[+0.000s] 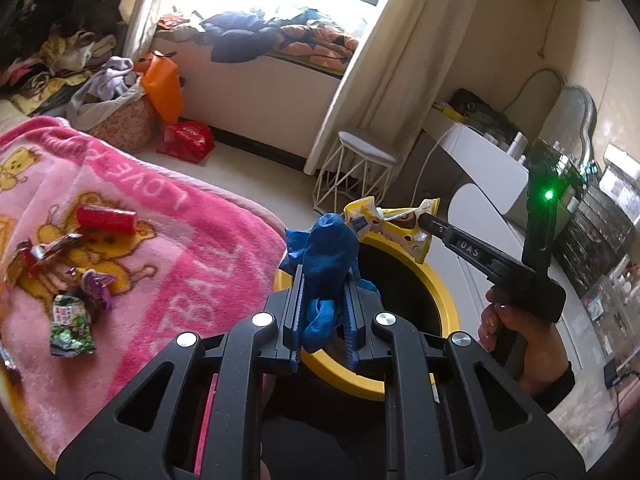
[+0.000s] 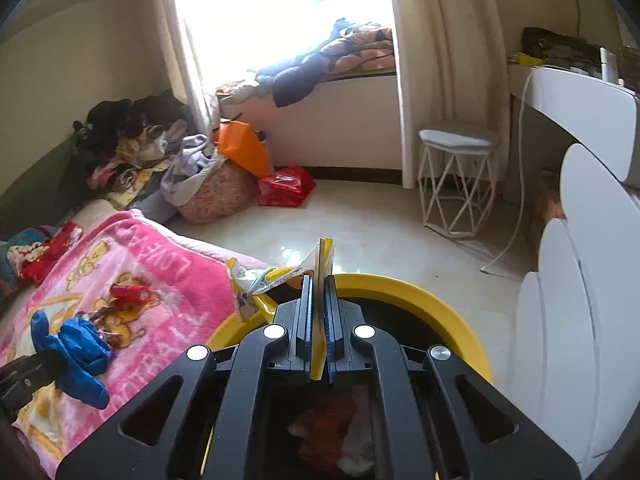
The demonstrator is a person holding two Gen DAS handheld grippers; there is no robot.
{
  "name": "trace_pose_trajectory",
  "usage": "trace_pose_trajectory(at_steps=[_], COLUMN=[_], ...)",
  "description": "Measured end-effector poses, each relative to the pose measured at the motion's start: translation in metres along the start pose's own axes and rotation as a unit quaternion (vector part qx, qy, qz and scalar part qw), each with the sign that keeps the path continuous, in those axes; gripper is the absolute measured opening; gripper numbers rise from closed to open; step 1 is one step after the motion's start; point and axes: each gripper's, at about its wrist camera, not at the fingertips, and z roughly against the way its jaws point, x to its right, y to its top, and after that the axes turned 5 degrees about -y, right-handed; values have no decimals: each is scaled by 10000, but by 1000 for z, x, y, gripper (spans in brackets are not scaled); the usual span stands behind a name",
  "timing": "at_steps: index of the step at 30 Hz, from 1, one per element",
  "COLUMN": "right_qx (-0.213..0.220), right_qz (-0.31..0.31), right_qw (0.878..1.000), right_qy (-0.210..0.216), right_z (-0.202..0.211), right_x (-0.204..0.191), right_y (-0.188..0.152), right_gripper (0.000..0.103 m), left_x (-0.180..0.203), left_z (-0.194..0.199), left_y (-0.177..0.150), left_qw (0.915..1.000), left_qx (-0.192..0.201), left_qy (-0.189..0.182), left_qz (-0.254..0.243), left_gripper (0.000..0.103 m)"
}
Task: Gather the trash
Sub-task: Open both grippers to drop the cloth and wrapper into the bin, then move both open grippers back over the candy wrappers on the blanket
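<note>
My left gripper [image 1: 325,276] is shut on a crumpled blue glove [image 1: 328,256] and holds it over the near rim of the yellow bin [image 1: 444,300]. My right gripper [image 2: 319,280] is shut on a yellow snack wrapper [image 2: 323,258] above the bin [image 2: 440,304]; the same wrapper [image 1: 400,224] shows in the left wrist view over the bin's far rim. In the right wrist view the blue glove [image 2: 76,350] hangs at the lower left. On the pink blanket [image 1: 168,248] lie a red packet [image 1: 106,219], a green wrapper [image 1: 72,322], a purple wrapper [image 1: 96,284] and a red-silver wrapper [image 1: 38,256].
Trash lies at the bottom of the bin [image 2: 336,436]. A white wire stool [image 2: 456,184] stands on the floor beyond it. White furniture [image 2: 580,312] is at the right. A floral basket of clothes [image 2: 216,192], an orange bag [image 2: 242,148] and a red bag [image 2: 286,186] sit by the window bench.
</note>
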Motion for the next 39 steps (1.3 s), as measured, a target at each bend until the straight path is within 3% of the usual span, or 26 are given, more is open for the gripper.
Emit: trace_pose_trajectory(at_steps=[20,30,32,33,34,35,36,37,39], right_qx=[-254,-442,-459,-462,-466,-453,-428,-411,-392], right_qz=[-406,-444,-485,-484,-479,-485,-489,-492,-501], right_qw=[9977,9975,9975,9975,9975,9975,9976,9977,9977], right_qy=[-479,-318,-239,-227,-237,-248,-239,-240,-242], right_z=[-6,-12,-13,-13,-14,-13,-13,-12,-11], right_x=[53,56,56,56,56,55,55,55,54], right_y=[-6,-8,-8,-8,-8,-7,-7,-7,-6], right_gripper=[6,11,14,19,32,37,40,41,48], left_x=[40,41,41,40,39,37,34,33,30], left_z=[-65,-98,-102,-105,-106,-106,-105,-103,-97], left_y=[-7,-7,-5,-5,-4,-3,-2,-2,-1], left_qw=[9977,9965,9966,9966,9968,9970,9973,9975,9982], left_qx=[-431,-658,-660,-669,-673,-665,-654,-634,-543], left_qy=[-106,-114,-98,-102,-129,-148,-169,-195,-164], left_qz=[-509,-500,-481,-465,-423,-374,-294,-248,-213], left_gripper=[12,12,24,40,57,64,77,86,92])
